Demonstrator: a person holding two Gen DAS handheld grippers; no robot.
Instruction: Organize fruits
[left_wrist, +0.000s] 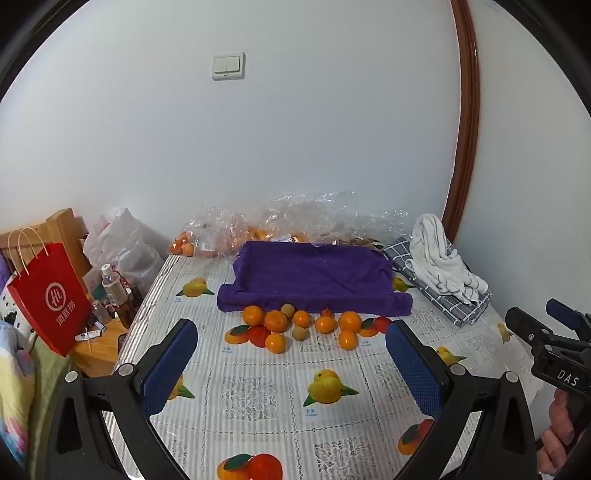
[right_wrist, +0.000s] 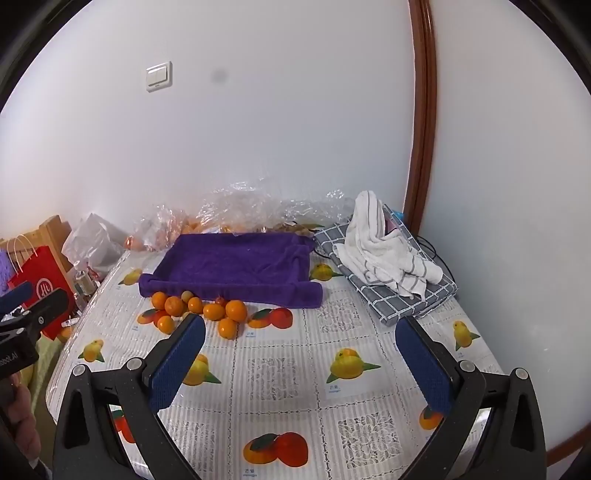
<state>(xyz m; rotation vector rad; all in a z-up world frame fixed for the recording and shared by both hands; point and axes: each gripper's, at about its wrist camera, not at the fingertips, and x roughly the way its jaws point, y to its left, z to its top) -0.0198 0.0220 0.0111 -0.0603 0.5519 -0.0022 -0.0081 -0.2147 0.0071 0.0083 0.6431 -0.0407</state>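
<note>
A table (left_wrist: 258, 435) with a fruit-print cover sits by a white wall. Both claws, left gripper (left_wrist: 291, 373) and right gripper (right_wrist: 301, 365), are wide apart, holding nothing. At 12 o'clock, small oranges (left_wrist: 275, 320) lie touching the purple towel tray (left_wrist: 314, 277).

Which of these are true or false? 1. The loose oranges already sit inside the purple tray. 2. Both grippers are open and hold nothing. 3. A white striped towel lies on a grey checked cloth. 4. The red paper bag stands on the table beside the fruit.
1. False. The oranges lie on the tablecloth in front of the purple tray, which holds no fruit.
2. True. The left gripper and right gripper are both open and hold nothing.
3. True. The white striped towel rests on the grey checked cloth.
4. False. The red paper bag stands off the table's left edge.
</note>
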